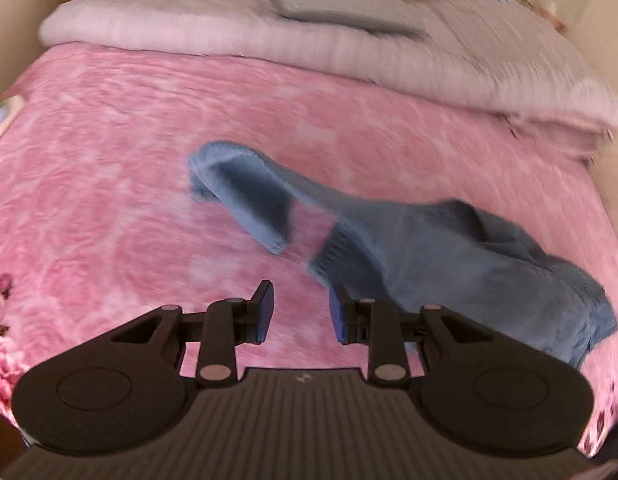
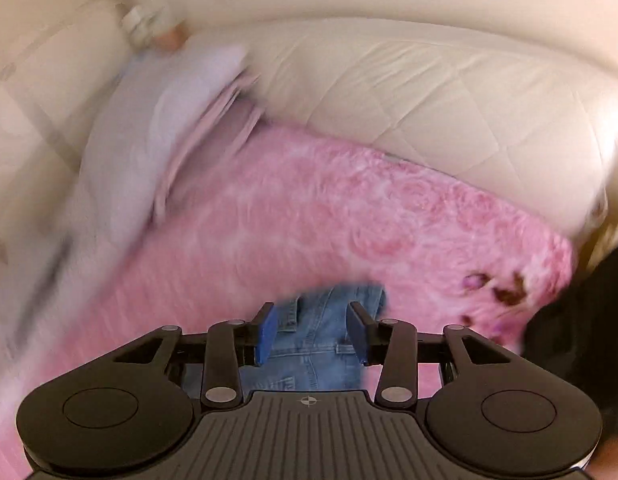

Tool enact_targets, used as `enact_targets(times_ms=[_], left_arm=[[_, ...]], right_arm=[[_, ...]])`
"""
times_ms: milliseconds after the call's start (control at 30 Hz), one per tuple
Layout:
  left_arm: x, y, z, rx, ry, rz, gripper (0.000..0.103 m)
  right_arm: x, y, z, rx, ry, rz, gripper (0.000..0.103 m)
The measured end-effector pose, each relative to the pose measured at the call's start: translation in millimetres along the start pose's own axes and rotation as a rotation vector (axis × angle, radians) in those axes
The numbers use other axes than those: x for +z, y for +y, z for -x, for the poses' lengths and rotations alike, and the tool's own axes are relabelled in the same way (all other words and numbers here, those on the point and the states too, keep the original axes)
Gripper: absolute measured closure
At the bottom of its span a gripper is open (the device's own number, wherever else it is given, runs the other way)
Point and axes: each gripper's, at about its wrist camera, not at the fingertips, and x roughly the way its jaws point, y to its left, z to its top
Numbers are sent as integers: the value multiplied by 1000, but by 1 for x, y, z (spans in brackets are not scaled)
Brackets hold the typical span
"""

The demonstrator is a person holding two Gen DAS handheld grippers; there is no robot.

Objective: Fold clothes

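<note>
while left shows jeans [image 1: 449, 256] sprawled, right waistband only

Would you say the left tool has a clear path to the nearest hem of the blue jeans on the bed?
Probably yes. The left tool is open, and the jeans hem lies just ahead of its right finger on the pink blanket, with nothing between them.

Blue denim jeans [image 1: 449, 256], pink rose-pattern blanket [image 1: 149, 160] w/ dark flowers, pale lilac quilt [image 1: 189, 28].
</note>
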Motion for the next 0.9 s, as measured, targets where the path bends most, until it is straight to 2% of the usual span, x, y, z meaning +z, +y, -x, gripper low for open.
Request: enact_targets(times_ms=[100, 167, 300, 367, 400, 533, 600, 667, 900], left_arm=[[-9, -21, -11, -12, 27, -49, 78], [-16, -32, -16, -11, 41, -77, 78], [-30, -32, -25, -12, 66, -70, 78], [-34, -24, -25, -8, 75, -42, 78], [-34, -19, -27, -10, 75, -29, 78], [-29, -3, -29, -7, 68, 16, 77], [-24, 3, -31, -18, 62, 55, 75], [-18, 8, -35, -35, 53, 104, 73], [6, 22, -64, -109, -3, 303, 72]], right_arm=[[-48, 7, -2, -13, 30, 224, 60], [-106, 18, -5, 9, 56, 402, 60], [-212, 31, -35, 101, 197, 666, 60], [-246, 36, -54, 73, 253, 732, 60], [-264, 40, -63, 50, 257, 799, 60], [-332, 56, -81, -38, 123, 1254, 58], [-353, 57, -93, -38, 103, 1349, 53], [-360, 57, -105, -57, 85, 1369, 46], [-375, 59, -146, -198, 87, 1505, 43]])
